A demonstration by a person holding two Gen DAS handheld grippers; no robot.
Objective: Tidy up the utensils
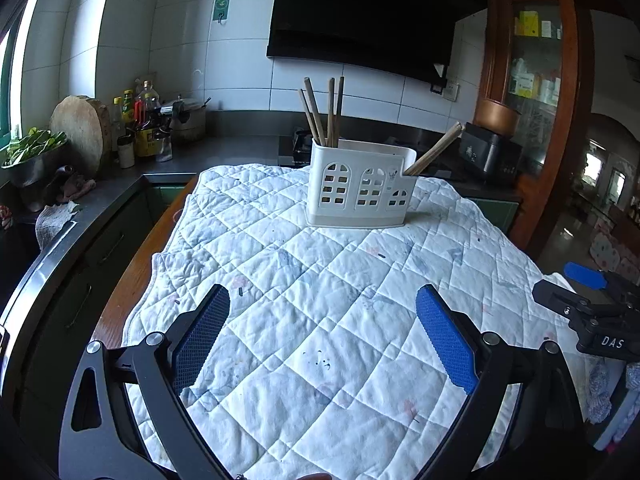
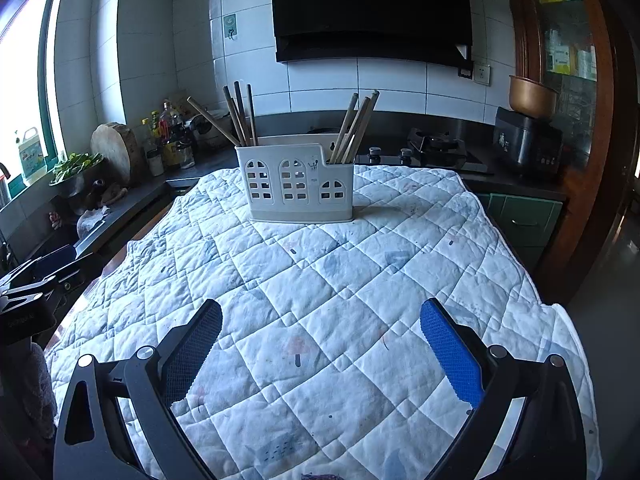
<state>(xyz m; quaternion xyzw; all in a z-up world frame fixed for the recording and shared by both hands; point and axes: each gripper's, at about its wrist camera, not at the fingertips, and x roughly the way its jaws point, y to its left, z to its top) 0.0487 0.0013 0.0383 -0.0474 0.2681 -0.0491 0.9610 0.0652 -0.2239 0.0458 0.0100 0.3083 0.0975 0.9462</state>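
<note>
The chopsticks are stood in the white holder at the desk's far side. Both claws, left and right, are spread, empty. Light, stiff, slippery sticks are best pinched mid-shaft.

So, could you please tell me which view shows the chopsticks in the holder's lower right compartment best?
The right wrist view: that bundle of chopsticks stands fully visible above the white utensil holder. In the left wrist view the same chopsticks lean away to the right, overlapping into one shape against the dark counter.
</note>
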